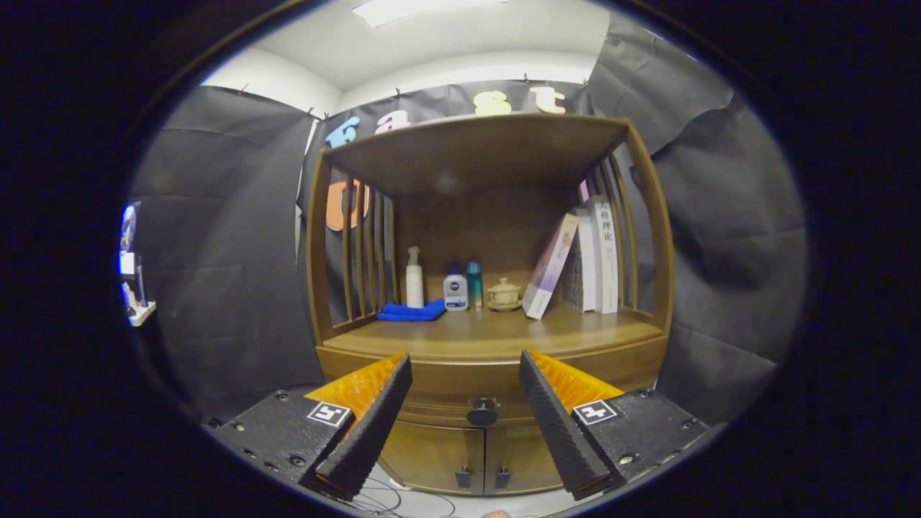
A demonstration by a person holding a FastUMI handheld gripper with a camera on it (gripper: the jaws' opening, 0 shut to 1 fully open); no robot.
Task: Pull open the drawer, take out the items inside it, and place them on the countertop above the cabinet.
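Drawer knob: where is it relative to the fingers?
In the gripper view the drawer knob sits between the open hand-held gripper fingers, beyond them, above the two cabinet doors.

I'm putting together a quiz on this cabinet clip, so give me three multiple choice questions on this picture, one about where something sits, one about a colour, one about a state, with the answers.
1. Where does the drawer knob sit relative to the gripper?
A. between its two fingers, beyond them
B. outside the left finger
C. on the countertop

2. What colour is the folded cloth on the countertop?
A. red
B. blue
C. yellow

3. What state is the drawer in?
A. pulled fully out
B. removed
C. closed

Answers:
1 A, the dark knob shows in the gap between the spread fingers, untouched.
2 B, the cloth beside the white pump bottle is bright blue.
3 C, the drawer front lies flush with the cabinet, above the two lower doors.
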